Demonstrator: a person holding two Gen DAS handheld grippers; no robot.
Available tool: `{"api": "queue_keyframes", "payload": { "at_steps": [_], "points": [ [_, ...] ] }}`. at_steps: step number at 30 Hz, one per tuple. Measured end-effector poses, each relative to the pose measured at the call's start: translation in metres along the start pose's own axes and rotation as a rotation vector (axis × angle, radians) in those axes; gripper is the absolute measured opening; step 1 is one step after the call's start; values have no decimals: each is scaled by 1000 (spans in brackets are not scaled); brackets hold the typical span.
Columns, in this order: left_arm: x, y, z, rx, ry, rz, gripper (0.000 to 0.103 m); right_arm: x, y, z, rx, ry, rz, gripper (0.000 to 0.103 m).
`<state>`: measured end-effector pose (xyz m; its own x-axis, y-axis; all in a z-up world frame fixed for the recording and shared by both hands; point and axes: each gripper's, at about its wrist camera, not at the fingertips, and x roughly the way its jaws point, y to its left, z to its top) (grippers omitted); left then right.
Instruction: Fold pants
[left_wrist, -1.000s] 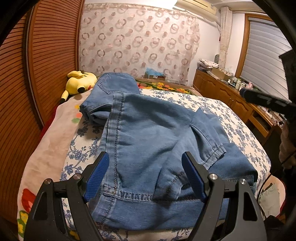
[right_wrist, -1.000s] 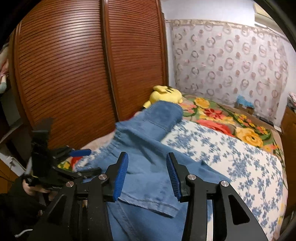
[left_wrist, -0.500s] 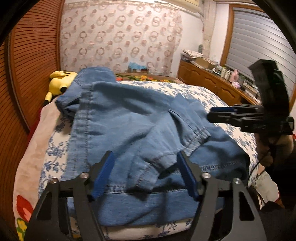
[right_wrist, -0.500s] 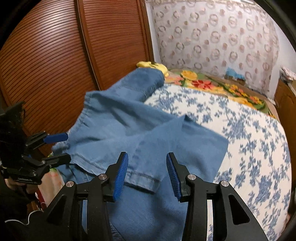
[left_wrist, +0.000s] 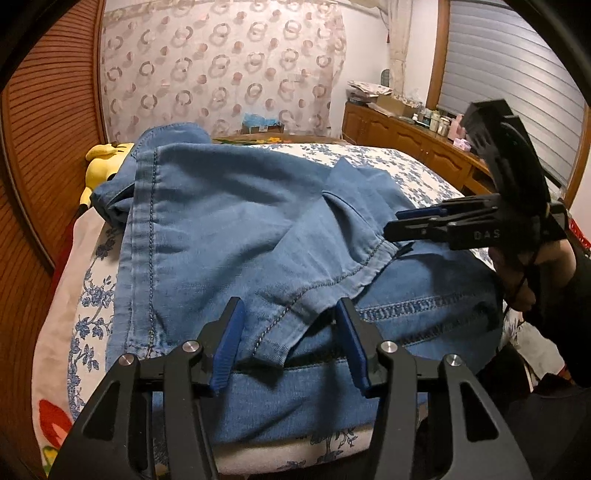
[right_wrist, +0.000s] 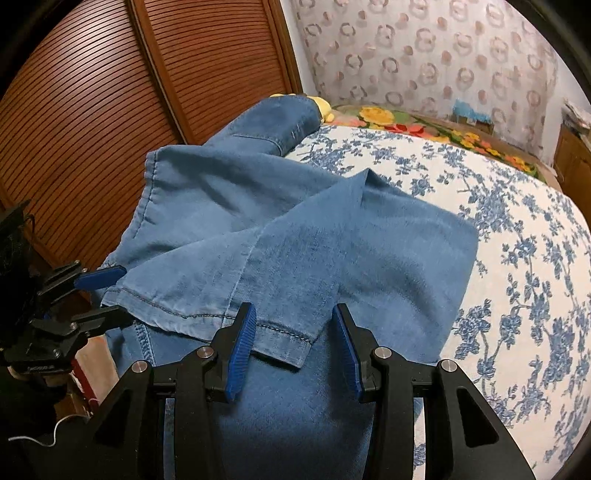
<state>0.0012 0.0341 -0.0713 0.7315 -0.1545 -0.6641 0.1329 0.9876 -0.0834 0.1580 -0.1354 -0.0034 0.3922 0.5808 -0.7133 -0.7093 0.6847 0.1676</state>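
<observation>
The bed (left_wrist: 413, 166), under a white cover with blue flowers, fills most of both views, with slatted wooden doors (right_wrist: 92, 92) along one side and a ring-patterned curtain (left_wrist: 221, 66) behind its far end. The pants (left_wrist: 229, 229), blue denim, lie spread on the near part of the bed, a leg folded back over the rest so its stitched hem (right_wrist: 273, 328) lies near the front edge; another part runs toward the far end. A wooden dresser (left_wrist: 406, 140) with clutter stands by the shuttered window. A yellow plush (left_wrist: 101, 166) lies at the far corner, partly hidden by denim.

The left tool (left_wrist: 288, 343) hovers low over the hem, jaws wide apart, gripping nothing. The right tool (right_wrist: 291, 343) hangs over the hem's other end, jaws equally spread and empty. In the left view its fingers (left_wrist: 421, 214) point sideways just above the cloth.
</observation>
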Motion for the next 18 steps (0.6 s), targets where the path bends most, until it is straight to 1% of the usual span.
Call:
{"api": "queue_keyframes", "payload": {
  "at_steps": [2, 3, 4, 5, 6, 7, 10, 15, 18],
  "points": [
    [0, 1, -2, 0, 6, 1, 52, 3, 0, 1, -2, 7, 14, 44],
    [1, 1, -3, 1, 10, 3, 52, 4, 0, 0, -5, 9, 20, 41],
    [2, 1, -4, 4, 14, 4, 52, 6, 1, 0, -9, 15, 31, 28],
    [3, 0, -4, 12, 18, 9, 53, 6, 1, 1, -13, 15, 32, 23],
    [4, -1, -5, 21, 19, 15, 53, 7, -1, 2, -17, 11, 33, 12],
    [4, -1, -5, 29, 18, 20, 53, 5, -1, 4, -22, 3, 43, 9],
    [5, -1, -7, 31, 18, 27, 53, -7, 3, 14, -48, -46, 54, 6],
    [7, -3, -7, 35, 19, 39, 53, -37, 12, 42, -78, -158, 58, 5],
    [7, -6, -6, 46, 16, 52, 52, -46, 21, 58, -111, -196, 45, 5]
  ]
}}
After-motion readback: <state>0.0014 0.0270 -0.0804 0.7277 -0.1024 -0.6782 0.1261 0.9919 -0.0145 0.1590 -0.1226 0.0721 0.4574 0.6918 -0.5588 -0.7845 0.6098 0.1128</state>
